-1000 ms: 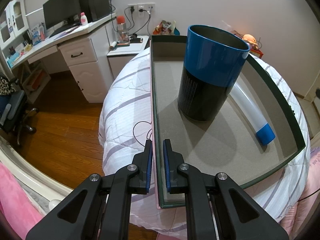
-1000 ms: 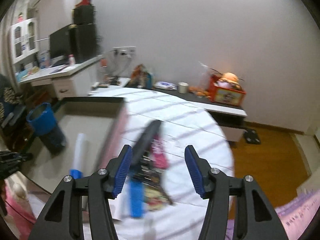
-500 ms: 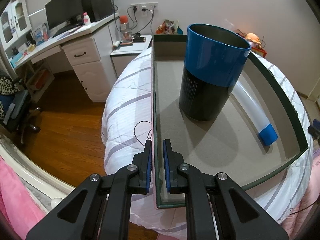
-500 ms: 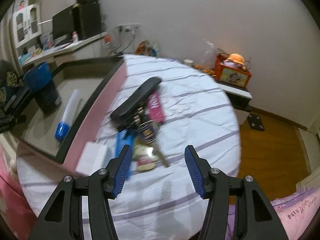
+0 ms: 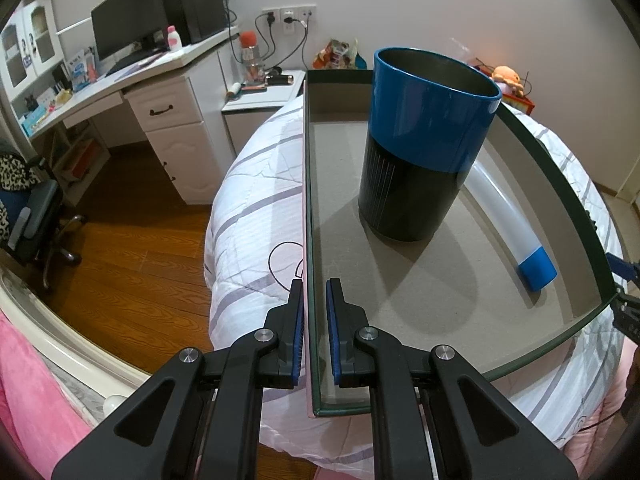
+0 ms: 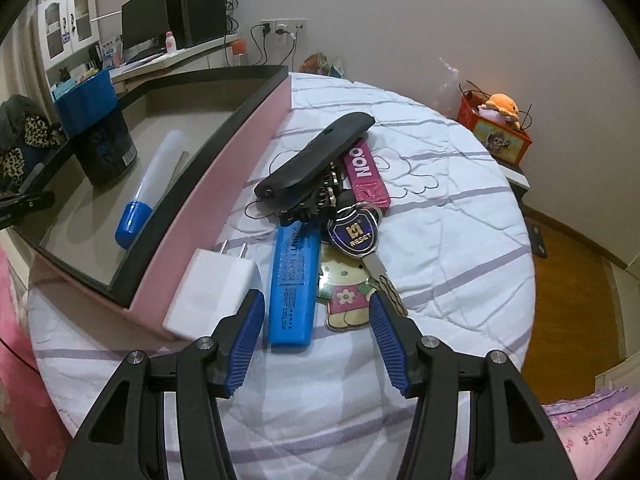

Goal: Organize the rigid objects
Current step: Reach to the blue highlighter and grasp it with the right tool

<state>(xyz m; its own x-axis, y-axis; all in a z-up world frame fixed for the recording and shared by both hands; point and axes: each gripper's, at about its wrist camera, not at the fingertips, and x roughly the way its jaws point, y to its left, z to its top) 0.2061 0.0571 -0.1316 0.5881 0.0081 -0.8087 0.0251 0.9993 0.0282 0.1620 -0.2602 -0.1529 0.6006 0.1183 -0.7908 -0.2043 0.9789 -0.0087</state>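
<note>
My left gripper (image 5: pixel 314 300) is shut on the near left wall of a shallow pink box (image 5: pixel 440 280) with a dark rim that rests on the bed. Inside stand a blue-and-black cylinder (image 5: pixel 424 140) and a lying white tube with a blue cap (image 5: pixel 508 220). In the right wrist view the box (image 6: pixel 224 168) lies to the left. Beside it on the quilt is a pile: a white charger plug (image 6: pixel 208 292), a blue flat case (image 6: pixel 292 284), a black case (image 6: pixel 316 160), a pink tag (image 6: pixel 366 176), a key with a shield fob (image 6: pixel 354 234). My right gripper (image 6: pixel 316 320) hangs open just above the blue case.
The bed's white striped quilt (image 6: pixel 440 208) falls away to a wooden floor (image 5: pixel 120 248). A white desk with a monitor (image 5: pixel 132 28) stands at the back left, an office chair (image 5: pixel 28 216) at the left. A red box with a plush toy (image 6: pixel 496 128) sits at the back right.
The right gripper has come down and tilted toward the pile on the quilt, which now looks larger and sharper. The left gripper and the box have not moved.
</note>
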